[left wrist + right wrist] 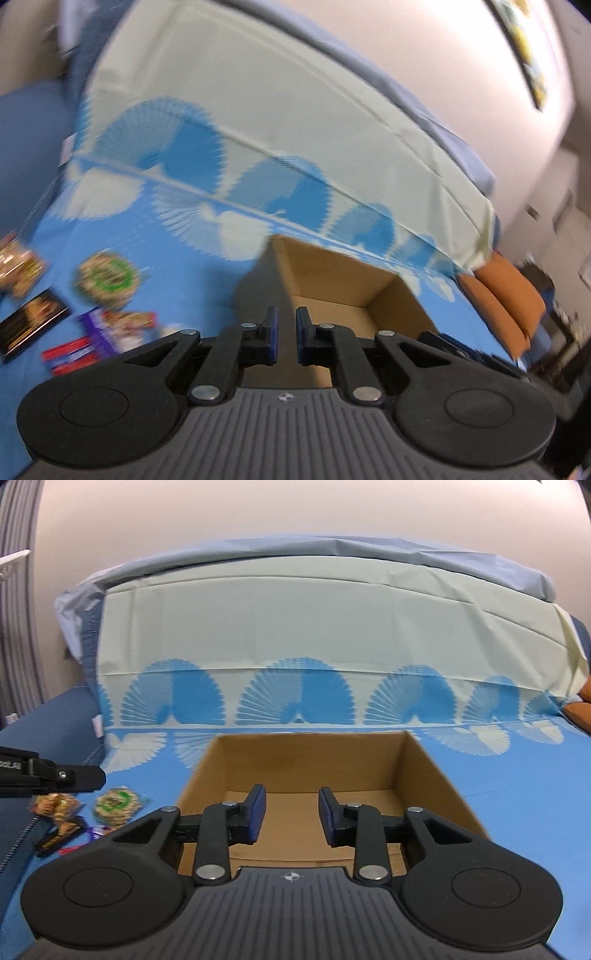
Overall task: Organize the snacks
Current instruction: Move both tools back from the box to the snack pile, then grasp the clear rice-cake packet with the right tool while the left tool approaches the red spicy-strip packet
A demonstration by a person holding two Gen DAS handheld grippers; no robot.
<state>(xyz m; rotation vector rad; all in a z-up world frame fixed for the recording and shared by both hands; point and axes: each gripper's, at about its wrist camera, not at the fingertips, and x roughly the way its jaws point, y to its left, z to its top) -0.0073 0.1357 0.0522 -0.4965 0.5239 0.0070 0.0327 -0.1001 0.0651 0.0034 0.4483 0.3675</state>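
Note:
An open cardboard box [310, 760] stands on the blue cloth, and what shows of its inside is bare. My right gripper [291, 812] hangs over its near edge, open, with nothing between the pads. My left gripper [287, 332] is at the box's [332, 273] left corner, closed down to a slim gap with nothing in it. Snacks lie left of the box: a round green-labelled pack [107, 278], a black pack [31, 328], a purple pack [110, 328] and a red pack [70, 354]. The right wrist view shows the round pack [116, 805] under the left gripper's black body [55, 775].
A sofa back draped in pale cloth [314, 627] with blue fan prints rises behind the box. Orange cushions [506, 295] lie at the far right. The left wrist view is blurred. A golden-brown snack [55, 806] lies by the sofa's dark blue edge.

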